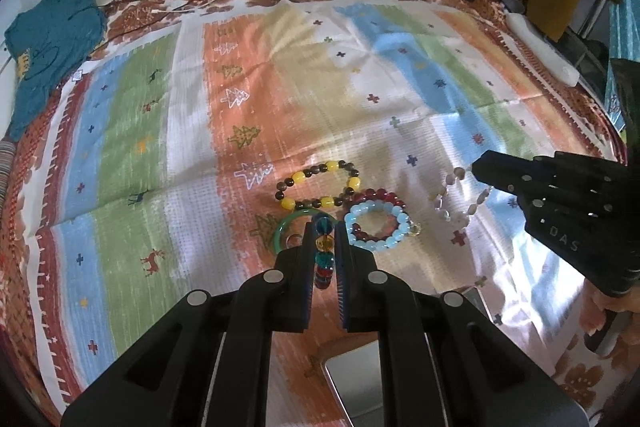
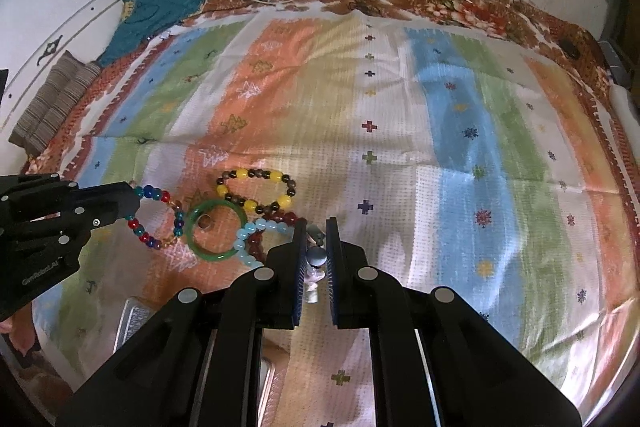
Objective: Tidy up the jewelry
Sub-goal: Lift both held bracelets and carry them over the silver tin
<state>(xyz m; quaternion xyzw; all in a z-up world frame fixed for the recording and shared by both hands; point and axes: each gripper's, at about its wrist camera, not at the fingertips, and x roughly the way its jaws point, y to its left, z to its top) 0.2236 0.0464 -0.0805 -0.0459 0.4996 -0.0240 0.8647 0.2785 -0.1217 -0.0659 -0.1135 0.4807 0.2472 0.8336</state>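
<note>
Striped cloth on the bed is carrying the green bangle; you're pinching the multicoloured bracelet in your left hand-held gripper above it, and the pale bracelet in your right hand-held gripper beside it.

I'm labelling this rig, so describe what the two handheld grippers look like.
Both the left gripper and the right gripper are matte black plastic with angular linkage arms, round silver pivot pins and blue ribbed pads. Each body carries pale printed lettering. No cables or sleeves show.
</note>
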